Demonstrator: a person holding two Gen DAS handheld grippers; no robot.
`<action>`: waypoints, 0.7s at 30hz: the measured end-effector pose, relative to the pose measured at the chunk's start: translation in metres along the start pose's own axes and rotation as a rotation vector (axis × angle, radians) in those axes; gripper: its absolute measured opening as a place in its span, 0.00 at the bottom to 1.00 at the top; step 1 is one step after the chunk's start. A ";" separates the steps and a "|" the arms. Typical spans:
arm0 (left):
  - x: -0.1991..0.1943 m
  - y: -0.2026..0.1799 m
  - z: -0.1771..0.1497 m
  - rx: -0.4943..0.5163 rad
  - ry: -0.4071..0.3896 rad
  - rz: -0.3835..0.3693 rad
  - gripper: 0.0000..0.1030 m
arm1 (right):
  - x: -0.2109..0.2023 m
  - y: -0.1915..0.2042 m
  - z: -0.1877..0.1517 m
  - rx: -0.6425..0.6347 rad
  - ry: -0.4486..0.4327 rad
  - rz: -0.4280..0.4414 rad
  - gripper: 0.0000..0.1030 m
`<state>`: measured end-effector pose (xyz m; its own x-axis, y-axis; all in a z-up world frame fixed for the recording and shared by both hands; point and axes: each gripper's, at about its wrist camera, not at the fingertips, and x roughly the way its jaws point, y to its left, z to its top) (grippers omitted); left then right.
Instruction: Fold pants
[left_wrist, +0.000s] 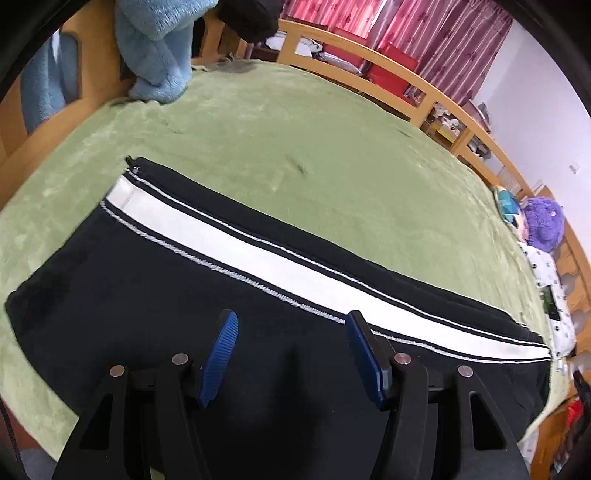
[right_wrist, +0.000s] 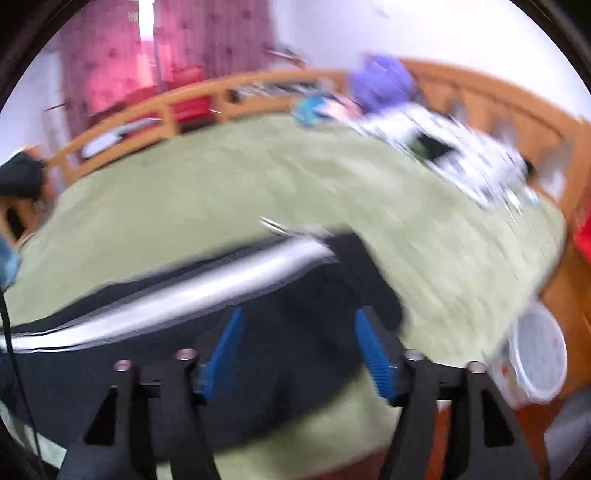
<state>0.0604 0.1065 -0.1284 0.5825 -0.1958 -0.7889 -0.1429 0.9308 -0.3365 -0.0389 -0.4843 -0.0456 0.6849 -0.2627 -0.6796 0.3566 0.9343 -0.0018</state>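
The left gripper (left_wrist: 291, 354), black-armed with ribbed blue pads, stands with its jaws spread wide and nothing between them, poised over the black fabric pants (left_wrist: 147, 295) with a broad white side stripe edged in thin grey lines. The right gripper (right_wrist: 299, 350), of the same build, is likewise spread wide and holds nothing; its view is smeared, so whether its pads touch the pants (right_wrist: 147, 354) cannot be told.

The pants lie flat on a green plush blanket (left_wrist: 295, 147) that covers a bed with a light wooden rail (left_wrist: 406, 77) running along its far side. Beyond the pants, behind that rail, hang pink patterned curtains (left_wrist: 424, 33) against a white wall (left_wrist: 535, 92). At the blanket's far left corner from the pants, a pale blue fleece garment (left_wrist: 155, 44) drapes over the bed frame. Past the pants' right end sit a purple plush toy (left_wrist: 543, 221) and a white spotted pillow (left_wrist: 554, 295). In the right wrist view a white plastic bucket (right_wrist: 535, 354) stands off the bed's edge.

The pants' long axis runs with the stripe, from the far left to the near right in the left wrist view, one end lying at the far left.
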 end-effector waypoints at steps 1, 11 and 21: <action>0.002 0.001 0.002 0.008 0.013 -0.007 0.56 | 0.003 0.023 0.006 -0.043 -0.020 0.034 0.68; -0.007 0.025 0.012 0.053 0.054 0.014 0.58 | 0.088 0.245 -0.010 -0.425 0.084 0.381 0.61; -0.005 0.041 0.014 0.017 0.060 -0.042 0.58 | 0.146 0.263 -0.017 -0.575 0.253 0.432 0.61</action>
<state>0.0627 0.1504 -0.1312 0.5387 -0.2523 -0.8039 -0.1059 0.9263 -0.3617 0.1442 -0.2729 -0.1574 0.4969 0.1534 -0.8541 -0.3449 0.9381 -0.0321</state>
